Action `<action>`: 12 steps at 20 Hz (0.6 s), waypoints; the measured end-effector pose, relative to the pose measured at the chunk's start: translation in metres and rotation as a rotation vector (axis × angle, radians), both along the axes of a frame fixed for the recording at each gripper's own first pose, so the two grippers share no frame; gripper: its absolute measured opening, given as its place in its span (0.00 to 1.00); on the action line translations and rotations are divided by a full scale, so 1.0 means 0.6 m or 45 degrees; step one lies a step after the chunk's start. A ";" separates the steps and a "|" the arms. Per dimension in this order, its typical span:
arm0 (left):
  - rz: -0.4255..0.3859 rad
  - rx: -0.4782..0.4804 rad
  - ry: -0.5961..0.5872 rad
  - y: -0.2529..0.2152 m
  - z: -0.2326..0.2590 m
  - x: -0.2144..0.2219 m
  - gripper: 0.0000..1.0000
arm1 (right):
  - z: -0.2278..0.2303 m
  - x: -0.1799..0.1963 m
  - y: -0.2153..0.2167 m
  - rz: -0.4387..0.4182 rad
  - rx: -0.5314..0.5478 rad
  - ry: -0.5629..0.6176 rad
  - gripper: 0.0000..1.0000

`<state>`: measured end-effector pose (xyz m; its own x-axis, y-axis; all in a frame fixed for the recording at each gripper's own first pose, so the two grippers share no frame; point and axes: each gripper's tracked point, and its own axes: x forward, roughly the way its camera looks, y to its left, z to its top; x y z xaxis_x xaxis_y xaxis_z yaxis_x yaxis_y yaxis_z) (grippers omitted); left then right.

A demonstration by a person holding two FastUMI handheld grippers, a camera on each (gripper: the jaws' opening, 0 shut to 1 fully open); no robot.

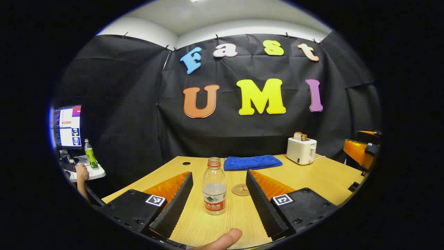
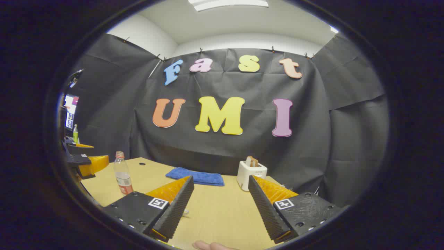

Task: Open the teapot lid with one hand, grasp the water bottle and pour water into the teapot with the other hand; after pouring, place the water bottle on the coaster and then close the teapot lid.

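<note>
The left gripper (image 1: 219,185) has its jaws wide open around the uncapped water bottle (image 1: 214,187), touching neither side; the bottle stands upright on the surface (image 1: 312,177), just beside the coaster (image 1: 240,189). The right gripper (image 2: 220,194) hovers with jaws open, holding nothing.

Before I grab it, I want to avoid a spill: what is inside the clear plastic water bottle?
The clear plastic water bottle has no cap on its neck and holds water to about mid-height. The red label band covers the lowest part, so the contents there are hidden.
</note>
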<state>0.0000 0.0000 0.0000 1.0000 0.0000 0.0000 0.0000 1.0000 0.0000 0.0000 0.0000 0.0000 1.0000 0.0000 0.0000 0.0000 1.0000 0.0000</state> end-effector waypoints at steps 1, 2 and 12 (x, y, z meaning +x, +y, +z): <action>0.013 0.004 0.004 0.002 -0.001 -0.001 0.96 | -0.003 -0.001 0.002 0.011 0.018 0.007 0.97; 0.017 0.006 0.004 0.001 -0.002 -0.001 0.96 | -0.007 0.002 0.008 0.029 0.037 0.018 0.95; 0.007 0.013 -0.009 0.001 0.003 -0.003 0.96 | -0.025 0.011 0.015 0.036 0.021 0.053 0.97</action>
